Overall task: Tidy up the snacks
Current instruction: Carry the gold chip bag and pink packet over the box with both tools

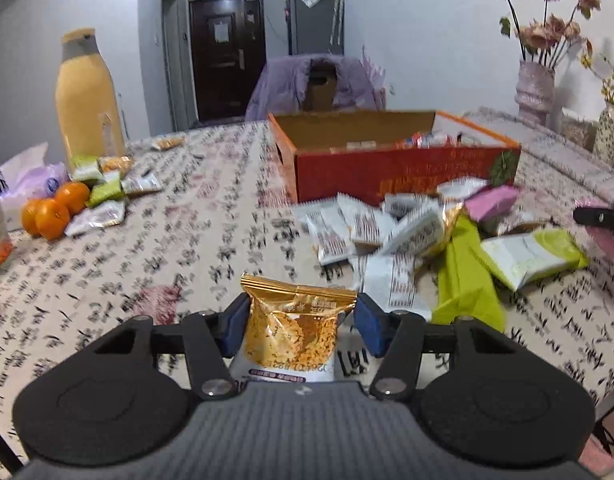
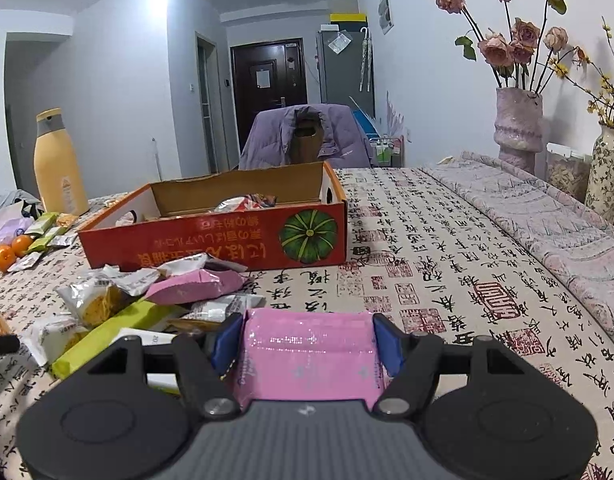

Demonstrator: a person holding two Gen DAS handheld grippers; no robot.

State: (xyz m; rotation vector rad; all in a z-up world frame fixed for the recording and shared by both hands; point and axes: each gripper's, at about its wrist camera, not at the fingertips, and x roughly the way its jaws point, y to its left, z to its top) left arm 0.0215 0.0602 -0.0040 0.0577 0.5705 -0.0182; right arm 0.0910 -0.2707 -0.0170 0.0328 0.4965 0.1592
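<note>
My left gripper (image 1: pixel 299 320) is shut on a gold snack packet (image 1: pixel 295 328) and holds it above the tablecloth, short of the red cardboard box (image 1: pixel 403 172). My right gripper (image 2: pixel 309 340) is shut on a pink snack packet (image 2: pixel 307 356). The red box (image 2: pixel 211 240) stands open with a few snacks inside, ahead and left of the right gripper. A heap of white, pink and green snack packets (image 1: pixel 419 236) lies in front of the box; it also shows in the right wrist view (image 2: pixel 147 300).
A yellow bottle (image 1: pixel 87 96), oranges (image 1: pixel 51 208) and more small packets (image 1: pixel 107 184) sit at the far left. Flower vases (image 2: pixel 519 128) stand at the far right edge of the table. A chair with a purple jacket (image 2: pixel 303 136) is behind the box.
</note>
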